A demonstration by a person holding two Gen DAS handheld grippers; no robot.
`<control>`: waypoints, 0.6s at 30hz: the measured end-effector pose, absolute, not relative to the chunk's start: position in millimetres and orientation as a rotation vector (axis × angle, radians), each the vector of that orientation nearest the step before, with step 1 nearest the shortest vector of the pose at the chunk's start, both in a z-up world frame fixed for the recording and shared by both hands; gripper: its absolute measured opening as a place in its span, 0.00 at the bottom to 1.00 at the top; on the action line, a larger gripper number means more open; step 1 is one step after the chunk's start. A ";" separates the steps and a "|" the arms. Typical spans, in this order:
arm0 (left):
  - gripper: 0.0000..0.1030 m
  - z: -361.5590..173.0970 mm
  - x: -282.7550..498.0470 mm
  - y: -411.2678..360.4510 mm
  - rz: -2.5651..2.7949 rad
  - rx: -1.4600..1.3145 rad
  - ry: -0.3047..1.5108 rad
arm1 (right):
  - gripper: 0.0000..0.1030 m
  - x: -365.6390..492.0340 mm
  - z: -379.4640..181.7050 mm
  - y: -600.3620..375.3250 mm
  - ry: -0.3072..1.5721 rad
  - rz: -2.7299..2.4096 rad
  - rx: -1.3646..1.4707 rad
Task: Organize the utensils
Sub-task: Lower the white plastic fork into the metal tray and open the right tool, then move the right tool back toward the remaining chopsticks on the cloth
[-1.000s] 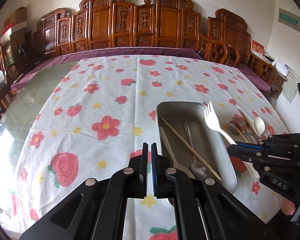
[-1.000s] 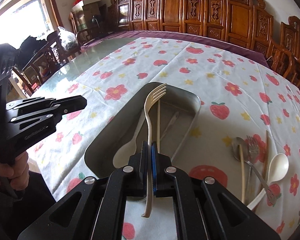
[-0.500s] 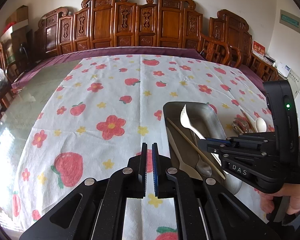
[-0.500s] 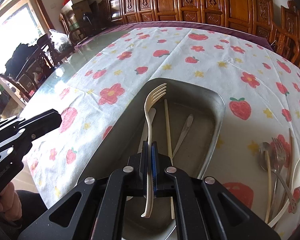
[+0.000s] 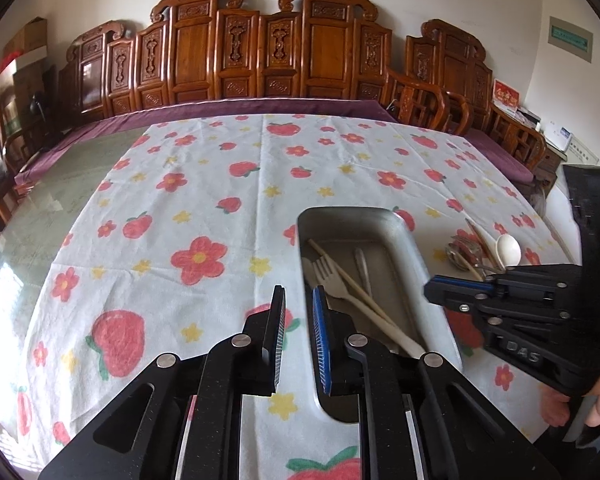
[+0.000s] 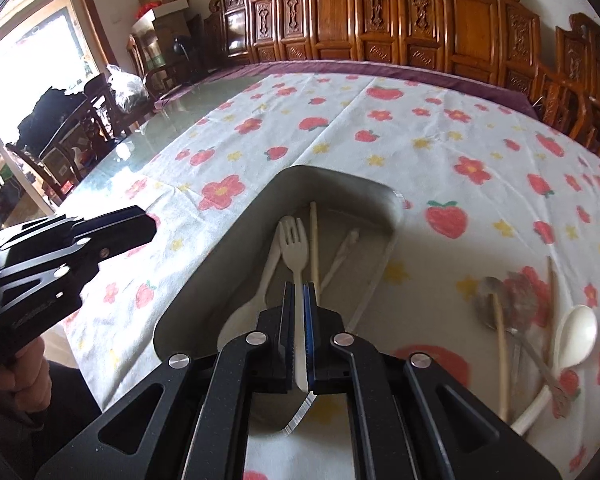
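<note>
Fork (image 6: 296, 248) handle pinched in right tool (image 6: 299, 308), over tray (image 6: 388, 196).

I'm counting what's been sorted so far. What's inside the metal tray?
In the tray: a cream fork clamped in the right gripper, a cream spoon, one chopstick and a pale handled utensil. Its head and the tray's near end are hidden by the gripper.

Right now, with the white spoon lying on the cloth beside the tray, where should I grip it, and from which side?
Probably the near end of the handle of the white spoon, coming from the table's near edge. That end sticks out free of the pile; further up, the metal fork crosses the handle and a chopstick lies close beside.
</note>
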State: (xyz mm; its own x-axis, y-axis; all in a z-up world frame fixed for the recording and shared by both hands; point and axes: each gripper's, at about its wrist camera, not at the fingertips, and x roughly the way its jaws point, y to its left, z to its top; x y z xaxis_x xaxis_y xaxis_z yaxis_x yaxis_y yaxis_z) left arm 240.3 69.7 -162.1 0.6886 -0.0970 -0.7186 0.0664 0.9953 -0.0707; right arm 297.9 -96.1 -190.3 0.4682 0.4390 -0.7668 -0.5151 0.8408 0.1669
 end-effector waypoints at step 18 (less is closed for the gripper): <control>0.36 -169.2 238.2 -11.0 -0.206 0.015 0.795 | 0.15 268.0 -199.5 -250.8 0.908 0.338 -0.161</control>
